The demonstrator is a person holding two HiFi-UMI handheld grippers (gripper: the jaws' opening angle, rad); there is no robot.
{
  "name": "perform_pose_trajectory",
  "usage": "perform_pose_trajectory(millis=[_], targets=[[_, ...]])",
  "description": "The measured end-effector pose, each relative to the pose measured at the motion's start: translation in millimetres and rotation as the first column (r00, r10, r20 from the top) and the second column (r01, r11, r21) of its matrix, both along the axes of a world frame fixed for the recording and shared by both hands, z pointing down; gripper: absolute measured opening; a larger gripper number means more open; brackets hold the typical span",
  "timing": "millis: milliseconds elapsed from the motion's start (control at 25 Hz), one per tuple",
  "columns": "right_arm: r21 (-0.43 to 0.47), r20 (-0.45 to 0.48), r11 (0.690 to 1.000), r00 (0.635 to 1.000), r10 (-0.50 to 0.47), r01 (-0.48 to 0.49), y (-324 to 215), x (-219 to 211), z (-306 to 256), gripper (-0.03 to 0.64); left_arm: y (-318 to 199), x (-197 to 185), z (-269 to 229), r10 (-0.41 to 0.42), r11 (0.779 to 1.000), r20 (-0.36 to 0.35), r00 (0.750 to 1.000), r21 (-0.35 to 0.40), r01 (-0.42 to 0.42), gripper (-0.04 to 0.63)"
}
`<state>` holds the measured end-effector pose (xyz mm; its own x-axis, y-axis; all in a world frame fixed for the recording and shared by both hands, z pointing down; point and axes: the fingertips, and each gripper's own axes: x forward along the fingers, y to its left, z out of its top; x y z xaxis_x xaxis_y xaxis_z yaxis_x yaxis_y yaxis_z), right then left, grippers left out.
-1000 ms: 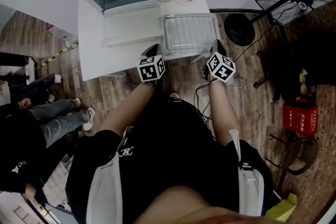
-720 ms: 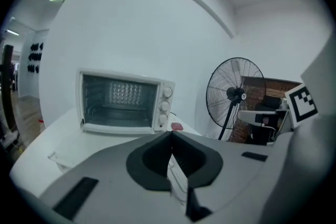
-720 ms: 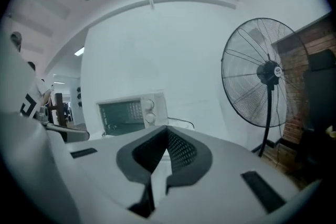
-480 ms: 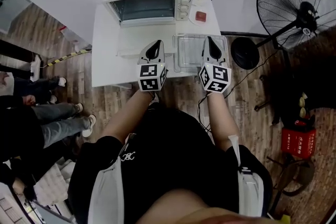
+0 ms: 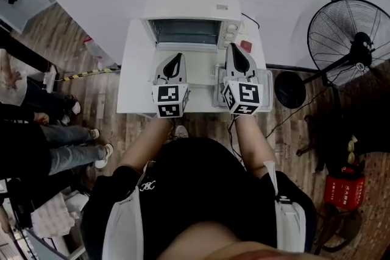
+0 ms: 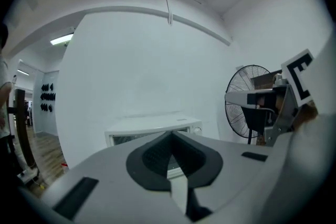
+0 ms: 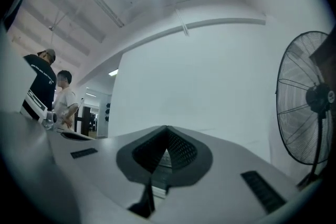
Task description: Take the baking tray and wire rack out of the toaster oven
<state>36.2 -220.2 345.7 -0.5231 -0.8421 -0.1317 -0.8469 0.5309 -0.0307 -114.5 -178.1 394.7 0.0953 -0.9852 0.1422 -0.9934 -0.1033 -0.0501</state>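
The white toaster oven [image 5: 190, 12] stands at the back of a white table [image 5: 137, 79], its glass front [image 5: 184, 31] facing me. To its right in front, a metal tray with the wire rack [image 5: 265, 83] lies on the table, mostly hidden under my right gripper. My left gripper [image 5: 176, 58] hangs shut and empty over the table in front of the oven. Beside it, my right gripper [image 5: 232, 47] is raised, shut and empty, near the oven's knob side. The left gripper view shows shut jaws [image 6: 170, 135] with the oven [image 6: 152, 131] behind. Those in the right gripper view [image 7: 167, 129] point at a blank wall.
A standing fan [image 5: 350, 45] is right of the table, with cables on the wooden floor. A red box [image 5: 341, 190] sits at the far right. People stand at the left [image 5: 42, 137]. The white wall runs behind the oven.
Both grippers have risen from the table's front edge beside the tray and now float higher, nearer the oven. Both stayed shut. The head view shifted too.
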Motion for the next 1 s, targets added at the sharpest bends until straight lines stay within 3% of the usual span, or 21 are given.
perform_pose_trajectory(millis=[400, 1000], targets=[[-0.013, -0.011, 0.999, 0.999, -0.049, 0.049, -1, -32, 5, 0.0, 0, -39, -6, -0.072, 0.997, -0.013, 0.997, 0.0, 0.072, 0.014], [-0.04, -0.001, 0.999, 1.0, -0.023, 0.023, -11, -29, 14, 0.002, -6, -43, -10, -0.056, 0.998, -0.009, 0.998, 0.018, 0.056, 0.014]])
